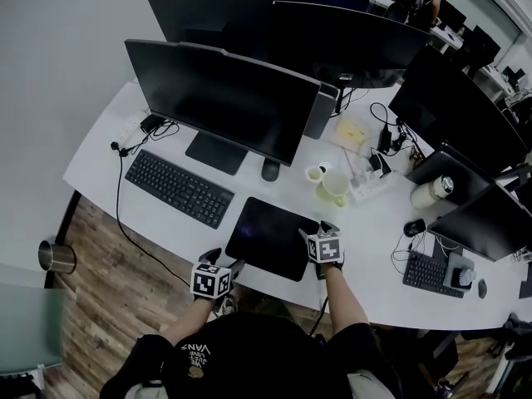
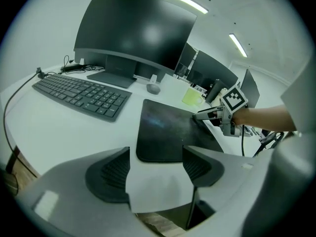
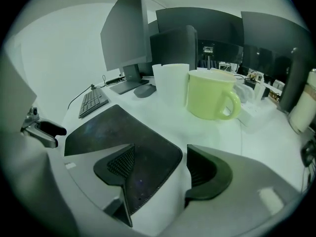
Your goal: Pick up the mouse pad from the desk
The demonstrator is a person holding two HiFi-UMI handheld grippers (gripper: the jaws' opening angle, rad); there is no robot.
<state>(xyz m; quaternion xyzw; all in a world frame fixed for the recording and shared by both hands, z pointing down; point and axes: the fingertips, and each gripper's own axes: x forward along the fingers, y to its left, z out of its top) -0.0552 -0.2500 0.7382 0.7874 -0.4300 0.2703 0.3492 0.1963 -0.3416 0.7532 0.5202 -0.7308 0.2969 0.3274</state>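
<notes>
A black mouse pad (image 1: 273,238) lies flat on the white desk (image 1: 166,223), near its front edge. My left gripper (image 1: 226,260) hovers open at the pad's near left corner. In the left gripper view the pad (image 2: 165,130) lies just ahead of the wide jaws (image 2: 155,169), with bare desk between them. My right gripper (image 1: 317,228) stands open over the pad's right corner. In the right gripper view one jaw is over the pad (image 3: 118,130) and the other over bare desk, and the pad's edge runs between them (image 3: 160,169). Nothing is gripped.
A black keyboard (image 1: 178,188) lies left of the pad, with a monitor (image 1: 220,98) and a mouse (image 1: 270,169) behind it. A pale green mug (image 1: 335,187) and a white cup (image 1: 315,174) stand just beyond the right gripper. Cables and more monitors crowd the right.
</notes>
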